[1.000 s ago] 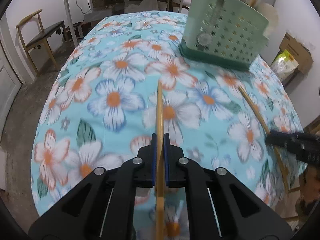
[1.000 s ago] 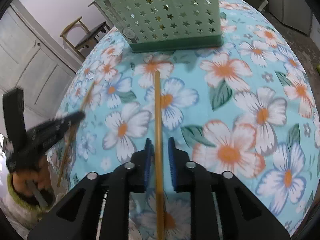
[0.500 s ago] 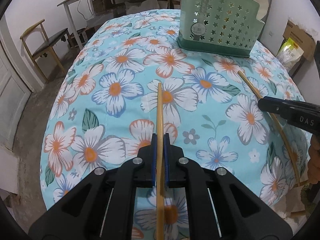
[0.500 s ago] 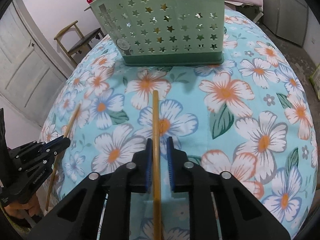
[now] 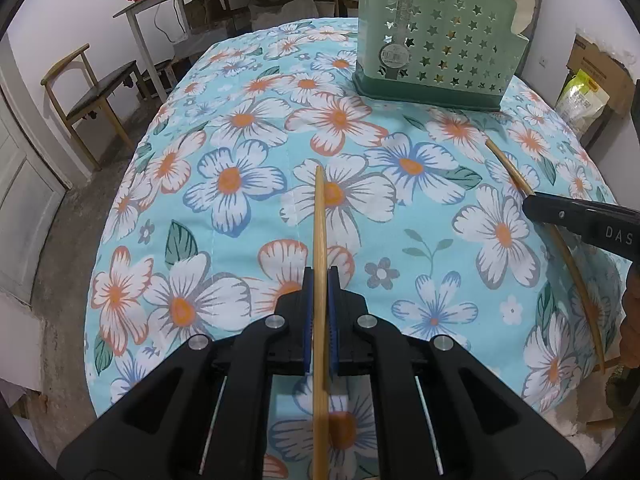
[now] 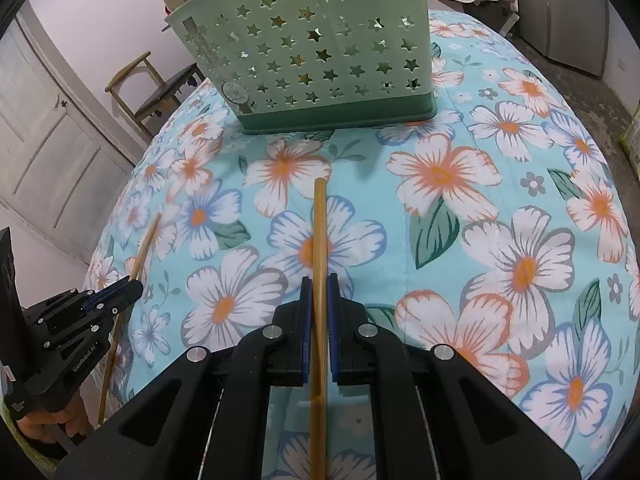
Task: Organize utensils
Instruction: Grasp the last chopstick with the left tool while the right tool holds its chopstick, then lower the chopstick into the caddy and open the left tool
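Lettering "DAS" is read on the right gripper point(image 5: 538, 206), "GenRobot.AI" on the left gripper point(image 6: 130, 286). Each gripper is clamped on one chopstick point(image 5: 320, 216) point(image 6: 319, 232), the right having just closed. Both are held above the tablecloth point(image 5: 400, 208), near the rack point(image 6: 320, 60).

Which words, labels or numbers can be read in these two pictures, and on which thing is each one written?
"DAS" (cut off by the picture edge): on the side of the right claw, seen from the left wrist.
"GenRobot.AI": on the body of the left claw, seen from the right wrist.
Sticker with a barcode on the green basket: print too small to read.
Yellow-green bag by the wall: print too blurred to read.
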